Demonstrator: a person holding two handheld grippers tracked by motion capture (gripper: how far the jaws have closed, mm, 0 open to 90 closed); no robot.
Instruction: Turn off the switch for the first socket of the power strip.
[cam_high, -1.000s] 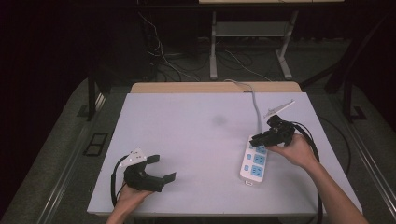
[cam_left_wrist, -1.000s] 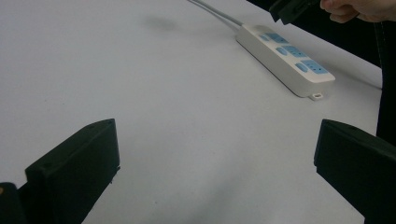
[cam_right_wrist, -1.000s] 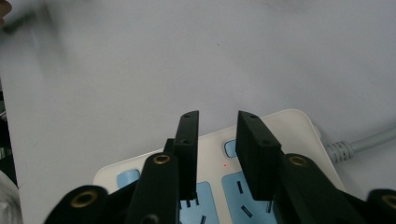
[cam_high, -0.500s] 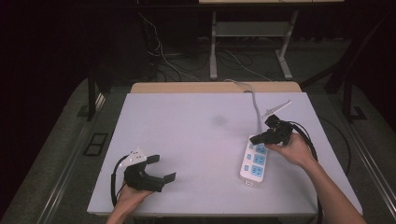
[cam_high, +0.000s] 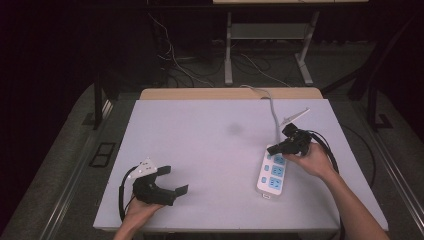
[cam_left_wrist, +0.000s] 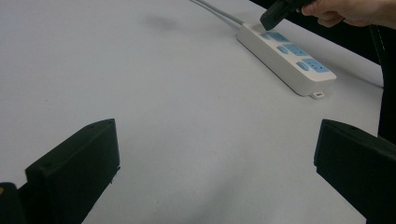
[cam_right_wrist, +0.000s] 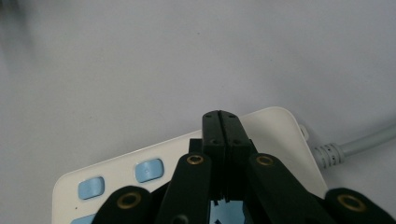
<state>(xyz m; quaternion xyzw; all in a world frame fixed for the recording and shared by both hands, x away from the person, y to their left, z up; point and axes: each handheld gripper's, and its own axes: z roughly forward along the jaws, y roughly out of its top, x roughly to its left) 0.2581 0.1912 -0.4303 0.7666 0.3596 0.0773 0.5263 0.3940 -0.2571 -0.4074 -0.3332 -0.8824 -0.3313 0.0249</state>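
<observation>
Over the power strip (cam_high: 273, 171), your right gripper (cam_high: 274, 149) has just closed, empty, tips at the cord end. Far left of it, your left gripper (cam_high: 175, 181) rests wide open, empty. Pressing off-centre could skid the strip.

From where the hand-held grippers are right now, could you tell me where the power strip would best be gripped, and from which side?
Probably across the narrow width of the power strip, at its near, cable-free end, coming from above. It lies flat and long on the table, so only its two long sides offer parallel faces; the cable leaves the far end.

Pale grey table (cam_high: 200, 150), white power strip (cam_high: 271, 175) flat near its right edge, apparently corded.
</observation>
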